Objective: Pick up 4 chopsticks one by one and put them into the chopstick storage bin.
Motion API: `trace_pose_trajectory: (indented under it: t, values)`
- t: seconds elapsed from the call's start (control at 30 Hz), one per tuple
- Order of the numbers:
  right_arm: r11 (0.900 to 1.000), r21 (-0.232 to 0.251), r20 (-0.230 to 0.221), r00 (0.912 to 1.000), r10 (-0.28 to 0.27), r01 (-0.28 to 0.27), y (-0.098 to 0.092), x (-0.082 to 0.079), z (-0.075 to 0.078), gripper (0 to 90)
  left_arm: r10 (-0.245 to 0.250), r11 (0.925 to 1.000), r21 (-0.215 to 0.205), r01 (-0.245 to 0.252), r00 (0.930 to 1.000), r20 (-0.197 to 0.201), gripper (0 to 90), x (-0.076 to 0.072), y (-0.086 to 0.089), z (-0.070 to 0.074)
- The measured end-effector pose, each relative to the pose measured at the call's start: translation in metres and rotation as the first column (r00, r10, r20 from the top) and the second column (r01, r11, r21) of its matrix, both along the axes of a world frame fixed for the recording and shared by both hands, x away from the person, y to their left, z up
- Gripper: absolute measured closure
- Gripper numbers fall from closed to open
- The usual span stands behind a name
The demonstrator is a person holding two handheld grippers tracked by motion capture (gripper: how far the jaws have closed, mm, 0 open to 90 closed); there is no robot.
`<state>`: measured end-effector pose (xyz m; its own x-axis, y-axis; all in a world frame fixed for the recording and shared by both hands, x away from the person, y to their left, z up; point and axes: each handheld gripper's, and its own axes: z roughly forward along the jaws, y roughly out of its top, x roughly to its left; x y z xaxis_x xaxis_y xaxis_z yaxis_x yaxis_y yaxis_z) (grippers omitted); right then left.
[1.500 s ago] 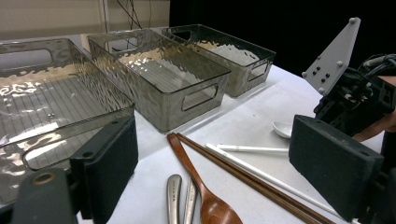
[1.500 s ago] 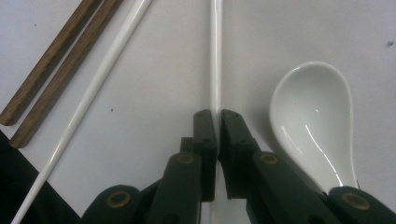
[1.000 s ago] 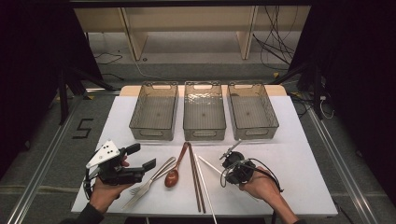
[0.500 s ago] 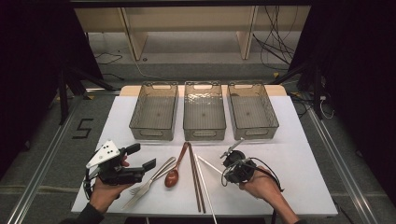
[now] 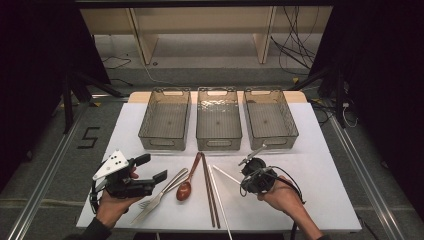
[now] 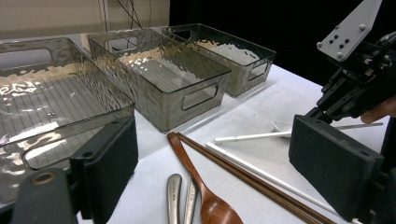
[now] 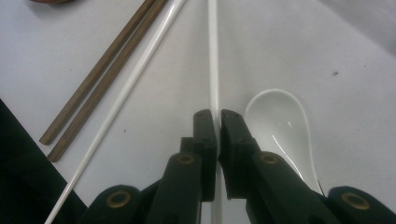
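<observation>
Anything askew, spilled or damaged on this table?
Mostly tidy. The two white chopsticks are split: one lies beside the brown chopsticks, the other is clamped in the right gripper, angled away. Bins stand straight and empty.

A lab or recording studio: black curtains (image 5: 35, 75) hang left and right of a white bench (image 5: 330, 165), loose cables (image 5: 295, 45) trail on the far floor, and a taped numeral (image 5: 88, 137) marks the floor at left.

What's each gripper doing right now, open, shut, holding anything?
Left gripper: open, holding nothing.
Right gripper: shut on a white chopstick, beside the white spoon.
</observation>
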<state>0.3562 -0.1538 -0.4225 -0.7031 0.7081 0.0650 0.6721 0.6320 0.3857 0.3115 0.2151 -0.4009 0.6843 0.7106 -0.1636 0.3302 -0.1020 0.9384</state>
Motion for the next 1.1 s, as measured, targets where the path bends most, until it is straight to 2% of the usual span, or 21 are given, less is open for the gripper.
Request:
trace_pose_trajectory:
  t: [0.27,0.57,0.63,0.77,0.87,1.1]
  values:
    - [0.999,0.033,0.033,0.9994,-0.010,0.009,-0.002,-0.001,0.008,86.4,0.000,1.0000,-0.001,0.000,1.0000,-0.003,15.2,0.000,-0.001,0.000]
    - [0.995,0.097,0.089,0.9960,0.003,-0.011,0.002,-0.003,0.027,86.4,-0.029,0.9995,-0.012,0.028,0.9984,-0.049,15.2,0.003,-0.012,-0.003]
    - [0.994,0.111,0.097,0.9953,0.003,-0.014,0.003,-0.003,0.031,86.4,-0.036,0.9988,-0.035,0.034,0.9964,-0.076,15.3,0.005,-0.017,-0.004]
    - [0.990,0.137,0.117,0.9931,0.007,-0.023,0.007,-0.002,0.037,86.4,-0.061,0.9970,-0.055,0.055,0.9900,-0.127,15.3,0.007,-0.028,-0.007]
    - [0.987,0.157,0.132,0.9912,0.011,-0.032,0.011,0.000,0.042,86.4,-0.083,0.9935,-0.091,0.068,0.9825,-0.167,15.4,0.010,-0.035,-0.008]
    - [0.978,0.195,0.166,0.9853,0.041,-0.074,0.023,0.000,0.053,86.3,-0.094,0.9862,-0.153,0.062,0.9725,-0.213,15.5,0.019,-0.047,-0.010]
